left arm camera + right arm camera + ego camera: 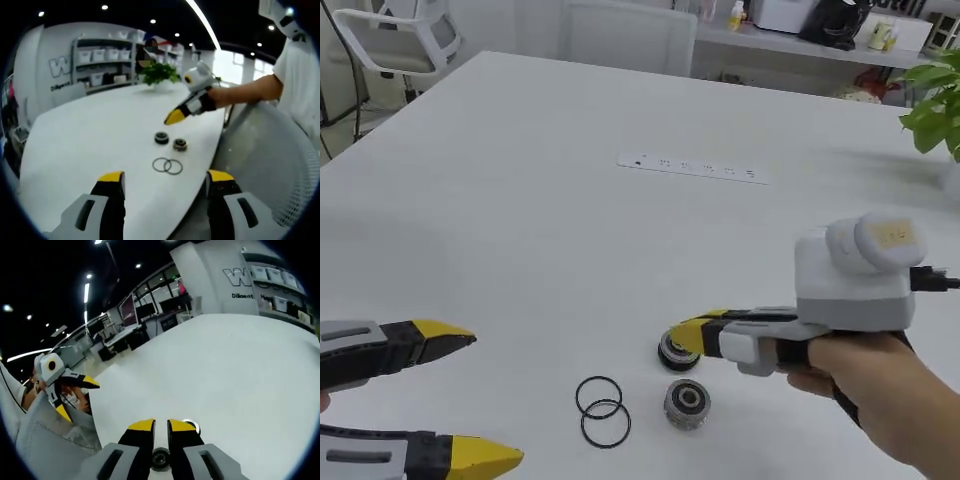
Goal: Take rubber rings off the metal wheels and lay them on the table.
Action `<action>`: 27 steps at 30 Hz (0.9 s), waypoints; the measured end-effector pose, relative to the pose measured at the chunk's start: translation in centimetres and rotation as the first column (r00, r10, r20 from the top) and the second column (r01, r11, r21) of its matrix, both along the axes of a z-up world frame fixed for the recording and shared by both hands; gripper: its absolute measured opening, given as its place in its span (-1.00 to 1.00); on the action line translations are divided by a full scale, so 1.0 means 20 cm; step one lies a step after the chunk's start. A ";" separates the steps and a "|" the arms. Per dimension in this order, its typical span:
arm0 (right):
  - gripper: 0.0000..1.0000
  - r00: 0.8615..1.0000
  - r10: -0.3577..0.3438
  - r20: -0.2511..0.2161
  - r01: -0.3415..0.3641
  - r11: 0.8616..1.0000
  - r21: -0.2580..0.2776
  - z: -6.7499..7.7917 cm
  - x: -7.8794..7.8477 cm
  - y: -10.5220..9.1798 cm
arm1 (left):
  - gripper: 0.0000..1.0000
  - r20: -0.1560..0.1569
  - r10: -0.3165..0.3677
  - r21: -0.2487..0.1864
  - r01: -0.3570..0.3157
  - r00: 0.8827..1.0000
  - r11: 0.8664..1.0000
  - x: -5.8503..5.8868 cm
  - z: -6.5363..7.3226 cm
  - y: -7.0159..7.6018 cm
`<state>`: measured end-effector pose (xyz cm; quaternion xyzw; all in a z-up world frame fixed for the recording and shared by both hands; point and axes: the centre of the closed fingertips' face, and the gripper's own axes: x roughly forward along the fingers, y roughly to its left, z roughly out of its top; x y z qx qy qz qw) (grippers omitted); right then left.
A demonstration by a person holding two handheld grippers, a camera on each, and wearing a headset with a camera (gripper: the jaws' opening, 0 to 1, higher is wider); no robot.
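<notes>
Two black rubber rings [603, 409] lie overlapping on the white table [520, 200], also seen in the left gripper view [167, 166]. Just right of them stands a bare silver metal wheel [687, 402] [179, 144]. A dark-rimmed wheel [675, 352] [161, 137] sits behind it. My right gripper [685, 335] [161, 426] hovers over that dark wheel [160, 458] with its jaws shut and nothing visibly between them. At the lower left, my left gripper [485, 395] [165, 176] stands open and apart from the rings.
A white power strip [692, 168] lies flat at the table's middle. A green plant [938, 105] stands at the far right edge. White chairs [400, 40] and a shelf are beyond the far side. A person's hand [880, 385] holds the right gripper.
</notes>
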<state>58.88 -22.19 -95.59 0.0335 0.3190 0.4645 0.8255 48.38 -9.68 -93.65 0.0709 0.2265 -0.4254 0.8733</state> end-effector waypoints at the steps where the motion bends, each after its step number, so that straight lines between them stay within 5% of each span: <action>1: -0.86 1.000 -0.016 -0.001 0.016 1.000 0.008 0.01 0.02 -0.01 | 0.34 0.000 0.000 -0.001 0.000 1.000 1.000 0.00 0.00 0.00; 7: -0.87 0.996 -0.088 0.014 0.088 0.996 0.025 0.04 0.08 -0.11 | 0.34 0.005 0.001 0.001 -0.001 1.000 1.000 0.00 0.01 0.00; 14: -0.87 0.991 -0.133 -0.004 0.133 0.991 0.004 0.00 0.11 -0.19 | 0.36 0.026 -0.019 0.014 0.019 0.999 1.000 0.01 0.05 0.00; 21: -0.87 0.991 -0.133 -0.030 0.132 0.991 -0.032 -0.06 0.09 -0.21 | 0.38 0.086 -0.035 0.000 0.035 0.996 0.999 0.07 0.19 0.00; 27: -0.87 0.992 -0.122 -0.040 0.119 0.991 -0.053 -0.09 0.08 -0.21 | 0.38 0.145 -0.055 0.029 0.052 0.988 0.998 0.17 0.31 0.01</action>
